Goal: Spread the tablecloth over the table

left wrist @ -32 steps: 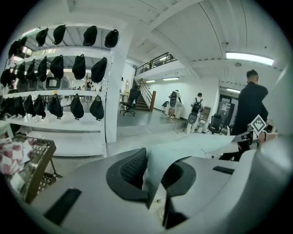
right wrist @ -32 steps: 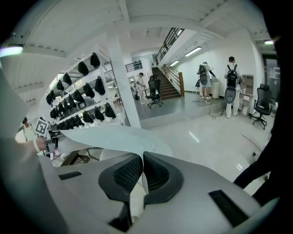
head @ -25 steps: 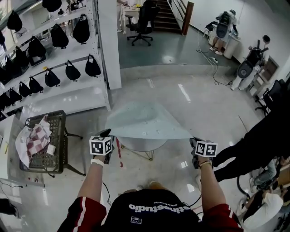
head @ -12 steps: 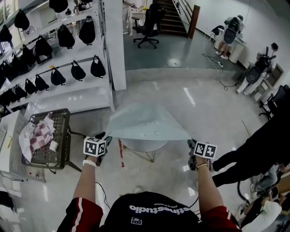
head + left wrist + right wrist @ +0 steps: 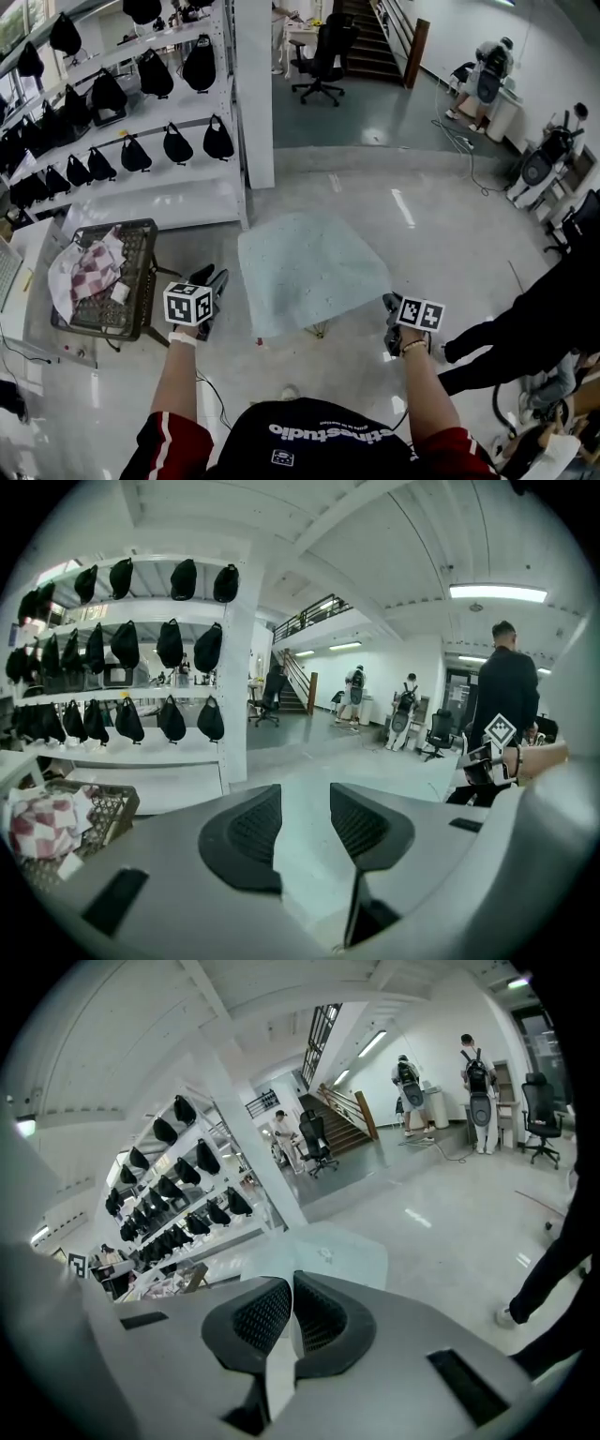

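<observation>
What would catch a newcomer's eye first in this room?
The pale green tablecloth lies spread in the middle of the floor, its near right corner pinched in the shut right gripper. The left gripper, at lower left, has just been opening its jaws and holds nothing. White shelves hung with black bags fill the upper left.
</observation>
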Motion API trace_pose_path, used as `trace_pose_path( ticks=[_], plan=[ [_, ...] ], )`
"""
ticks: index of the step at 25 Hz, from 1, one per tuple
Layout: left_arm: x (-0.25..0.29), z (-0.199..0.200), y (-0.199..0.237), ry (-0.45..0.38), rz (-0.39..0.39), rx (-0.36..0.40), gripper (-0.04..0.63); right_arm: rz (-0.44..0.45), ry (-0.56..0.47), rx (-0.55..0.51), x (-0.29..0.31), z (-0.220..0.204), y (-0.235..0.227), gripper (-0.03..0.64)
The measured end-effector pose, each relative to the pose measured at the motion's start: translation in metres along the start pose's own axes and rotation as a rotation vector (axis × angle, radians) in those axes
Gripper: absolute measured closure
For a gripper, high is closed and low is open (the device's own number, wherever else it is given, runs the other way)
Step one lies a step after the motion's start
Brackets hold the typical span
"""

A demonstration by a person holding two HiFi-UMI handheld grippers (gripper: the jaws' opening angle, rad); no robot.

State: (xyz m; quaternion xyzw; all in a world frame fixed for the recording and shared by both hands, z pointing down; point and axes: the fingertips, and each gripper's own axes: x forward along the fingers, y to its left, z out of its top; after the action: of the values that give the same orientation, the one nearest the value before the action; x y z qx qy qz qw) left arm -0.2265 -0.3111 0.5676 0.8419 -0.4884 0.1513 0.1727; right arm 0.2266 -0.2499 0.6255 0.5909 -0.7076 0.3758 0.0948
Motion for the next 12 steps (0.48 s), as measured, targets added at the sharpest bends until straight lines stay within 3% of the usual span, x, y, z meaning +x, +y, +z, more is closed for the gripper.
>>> trace_pose_path(
  ticks=[5, 12],
  plan=[
    [0.003, 0.009, -0.025, -0.036, -0.048, -0.011, 0.422, 0.008, -0.002, 0.045, 0.006, -0.011, 0.004, 0.588],
    [0.017, 0.007, -0.057, -0.058, -0.13, -0.052, 0.422, -0.021, 0.043, -0.04, 0.007, -0.025, 0.008, 0.586]
  ],
)
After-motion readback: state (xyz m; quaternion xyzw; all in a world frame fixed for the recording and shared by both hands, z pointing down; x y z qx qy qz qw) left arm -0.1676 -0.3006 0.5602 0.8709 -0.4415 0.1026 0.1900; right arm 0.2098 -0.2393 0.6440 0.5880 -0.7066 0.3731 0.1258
